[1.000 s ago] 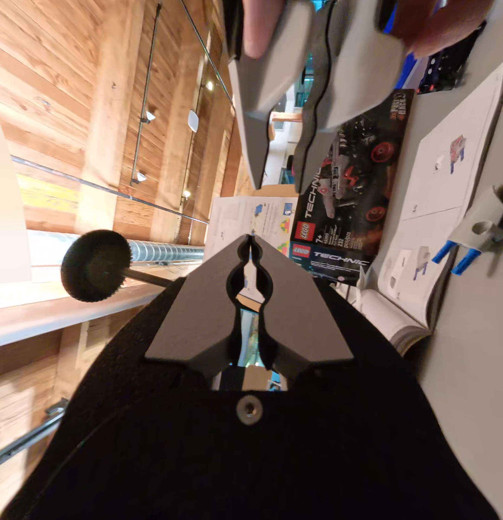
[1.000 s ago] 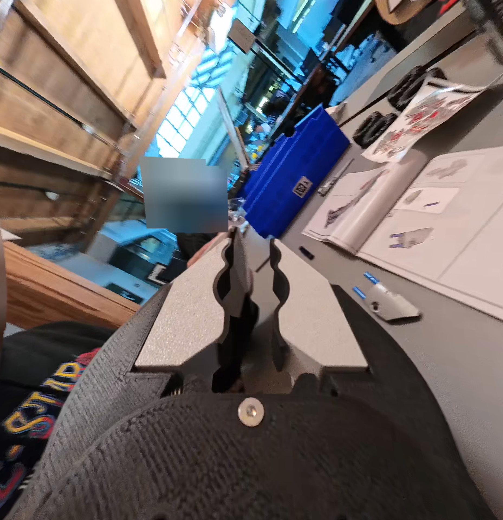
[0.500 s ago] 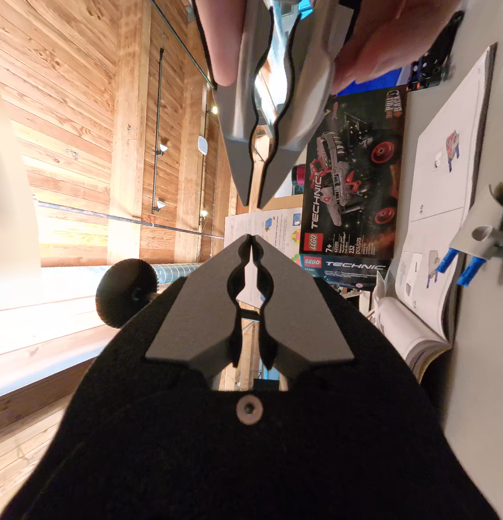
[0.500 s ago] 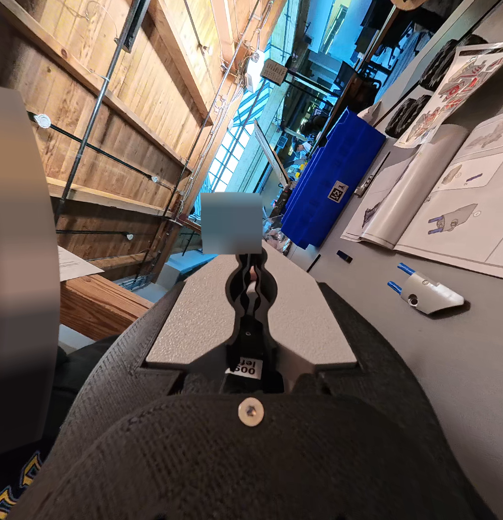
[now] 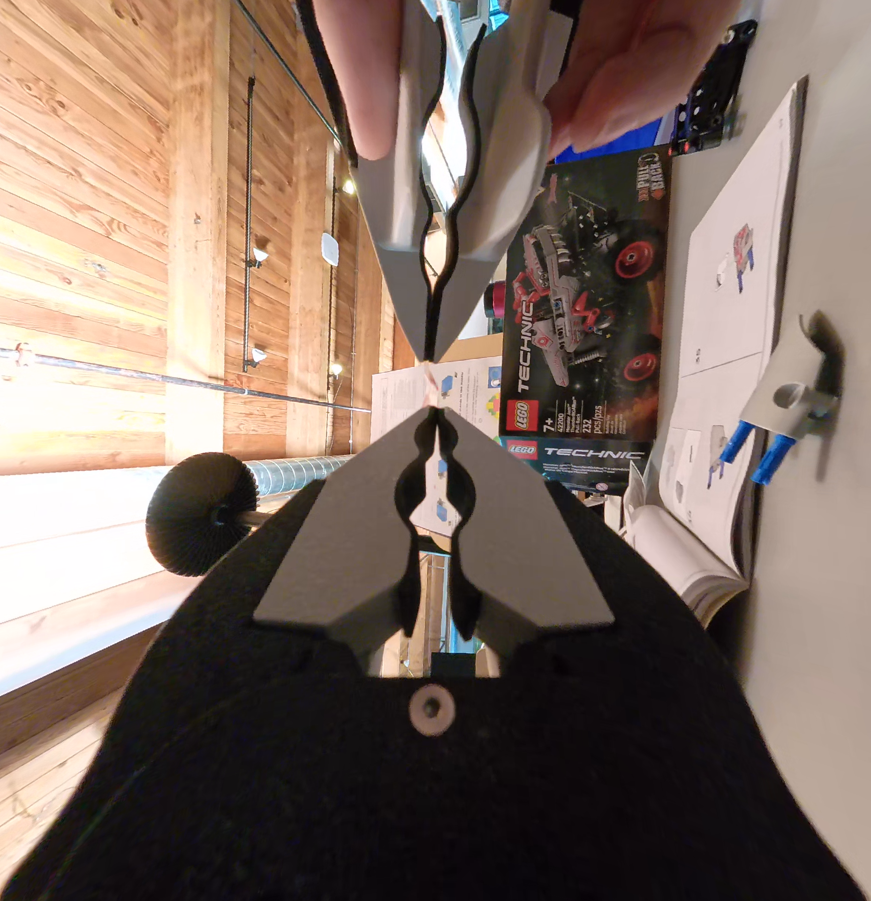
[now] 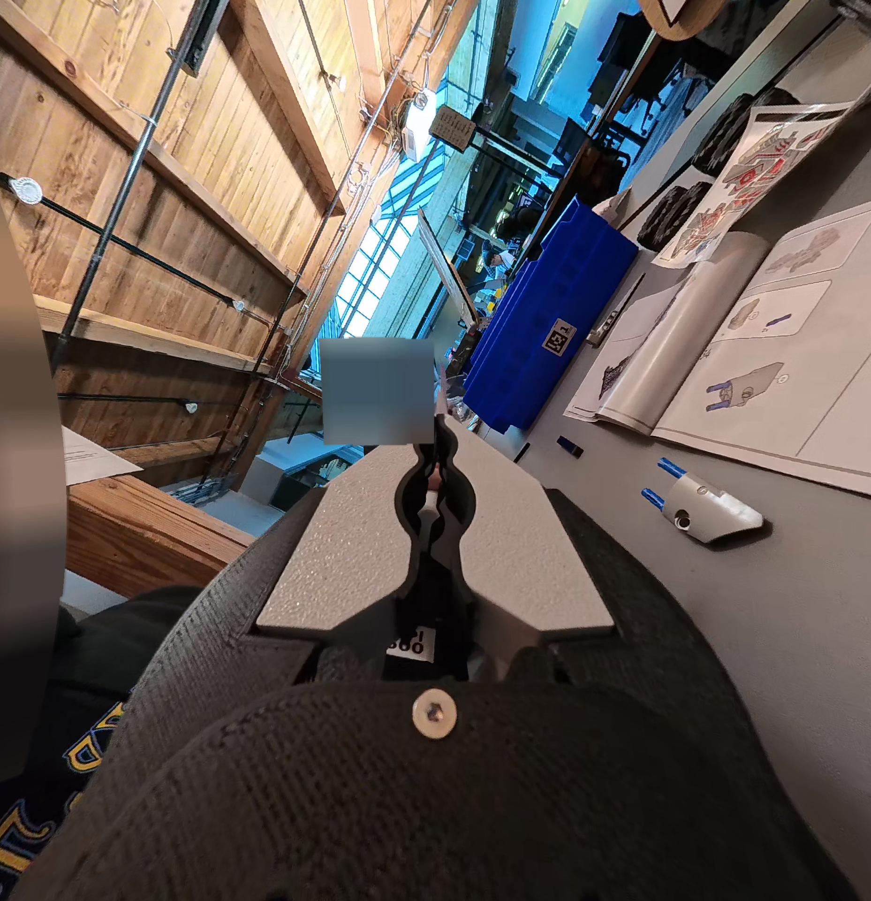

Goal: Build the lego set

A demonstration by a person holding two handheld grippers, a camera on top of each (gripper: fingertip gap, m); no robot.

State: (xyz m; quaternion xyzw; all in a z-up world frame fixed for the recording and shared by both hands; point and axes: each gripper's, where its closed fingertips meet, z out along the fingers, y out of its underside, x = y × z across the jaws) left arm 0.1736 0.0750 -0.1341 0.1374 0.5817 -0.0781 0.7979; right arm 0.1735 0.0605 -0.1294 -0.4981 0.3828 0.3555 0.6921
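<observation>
Both grippers are held in the air, tip to tip, off the grey table (image 5: 838,682). My left gripper (image 5: 435,414) is shut. My right gripper (image 6: 438,424) is shut too. It shows in the left wrist view (image 5: 431,353) coming down from the top, with a person's fingers on it. The two tips almost meet. A thin pale sliver shows between them; I cannot tell what it is. A grey lego piece with two blue pins (image 5: 784,409) lies on the table beside the open instruction booklet (image 5: 725,341). It also shows in the right wrist view (image 6: 711,507).
The lego box (image 5: 584,312) stands behind the booklet. A black lego assembly (image 5: 711,97) lies farther back. The right wrist view shows a blue bin (image 6: 545,331), black tyres (image 6: 667,219), a sticker sheet (image 6: 745,185) and a small dark piece (image 6: 570,444). My left and right fingertips are right by each other.
My right gripper has gone from open to shut and swung in line with the left one. Its tip has come down until the two tips nearly touch.
</observation>
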